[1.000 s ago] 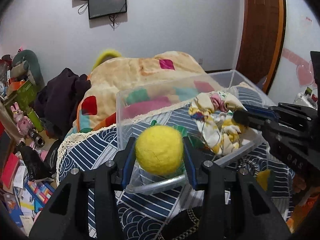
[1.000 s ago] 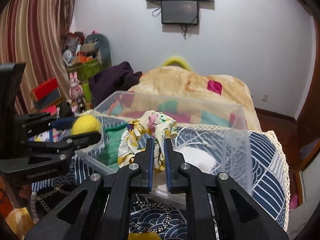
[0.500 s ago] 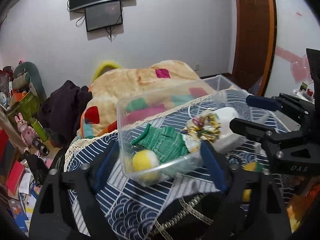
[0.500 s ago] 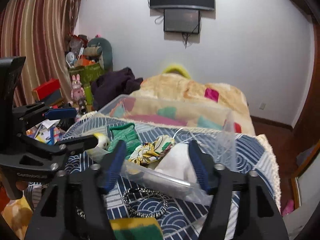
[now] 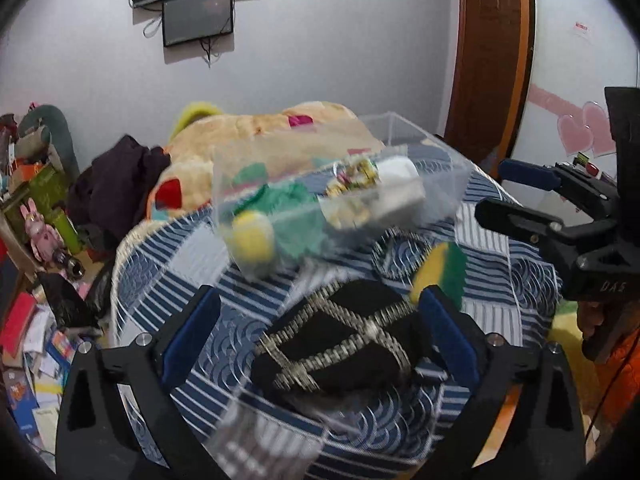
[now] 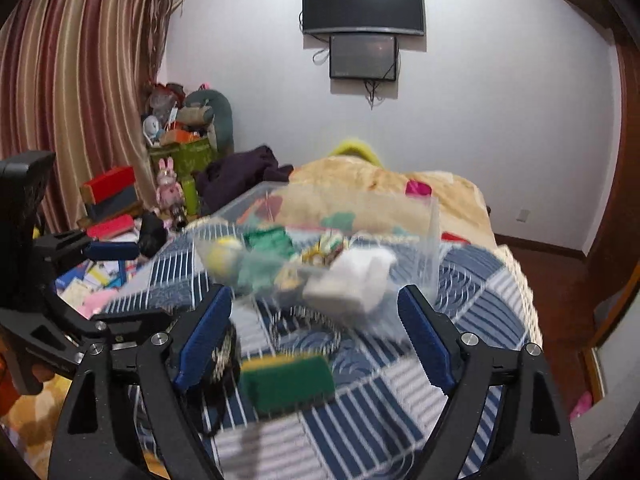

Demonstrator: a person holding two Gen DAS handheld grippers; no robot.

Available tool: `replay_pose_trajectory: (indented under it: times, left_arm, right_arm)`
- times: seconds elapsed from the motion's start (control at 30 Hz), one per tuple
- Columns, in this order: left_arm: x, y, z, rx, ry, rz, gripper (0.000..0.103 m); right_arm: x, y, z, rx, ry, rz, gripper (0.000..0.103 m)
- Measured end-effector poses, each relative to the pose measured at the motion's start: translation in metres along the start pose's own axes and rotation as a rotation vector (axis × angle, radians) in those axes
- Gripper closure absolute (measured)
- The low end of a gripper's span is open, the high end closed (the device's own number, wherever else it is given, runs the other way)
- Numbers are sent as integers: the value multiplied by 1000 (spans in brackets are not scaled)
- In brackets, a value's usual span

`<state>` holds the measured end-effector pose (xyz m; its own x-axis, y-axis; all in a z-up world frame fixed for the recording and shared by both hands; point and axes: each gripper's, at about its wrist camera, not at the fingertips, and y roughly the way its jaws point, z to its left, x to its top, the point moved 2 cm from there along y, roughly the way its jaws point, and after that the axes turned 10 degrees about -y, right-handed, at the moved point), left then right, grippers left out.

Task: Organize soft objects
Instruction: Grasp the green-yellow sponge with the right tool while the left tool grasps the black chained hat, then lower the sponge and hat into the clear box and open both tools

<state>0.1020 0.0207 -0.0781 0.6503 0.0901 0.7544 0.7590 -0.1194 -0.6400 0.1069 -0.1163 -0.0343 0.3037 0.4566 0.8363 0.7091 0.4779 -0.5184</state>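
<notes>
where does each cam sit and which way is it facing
Left wrist: on the left gripper, open jaws over a black pouch, facing the clear bin; right gripper at right.
Right wrist: on the right gripper, open jaws above a green-yellow sponge; left gripper at left.
Shared: bin, yellow ball, wall TV.

Bin (image 5: 440,184) sits mid-bed w/ open top, access from above unobstructed; inside, ball (image 5: 253,236), green cloth (image 5: 296,204), print cloth (image 5: 354,176) and white pad (image 5: 400,184) fill most of the floor. Near side: black bag (image 5: 332,344) lies just beside sponge (image 6: 286,380), w/ a bracelet (image 6: 306,322) between sponge and bin. Bare quilt (image 6: 460,320) to the right leaves a wide lane.
</notes>
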Motion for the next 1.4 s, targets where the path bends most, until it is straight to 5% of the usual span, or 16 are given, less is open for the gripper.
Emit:
replay_pose_trajectory:
  times: [0.3,0.63,0.73,0.87,1.03,1.4]
  left_arm:
    - [-39,21,-10,31,51,65,1]
    - [-10,20,18,-1,-99,13,2]
    - [-3,25,30,-1,-145,14,22]
    - [-3,39,42,19,-180,31,37]
    - [-8,45,46,37,-181,33,67]
    - [2,7,36,18,-146,-65,77]
  right_arm:
    - [-42,14,9,40,23,109,19]
    - [-46,36,15,101,35,148,20]
    - [-47,40,17,115,38,152,21]
    - [-50,45,19,135,49,165,38]
    - [-48,42,21,120,43,139,43]
    - [-33,8,3,79,74,33,44]
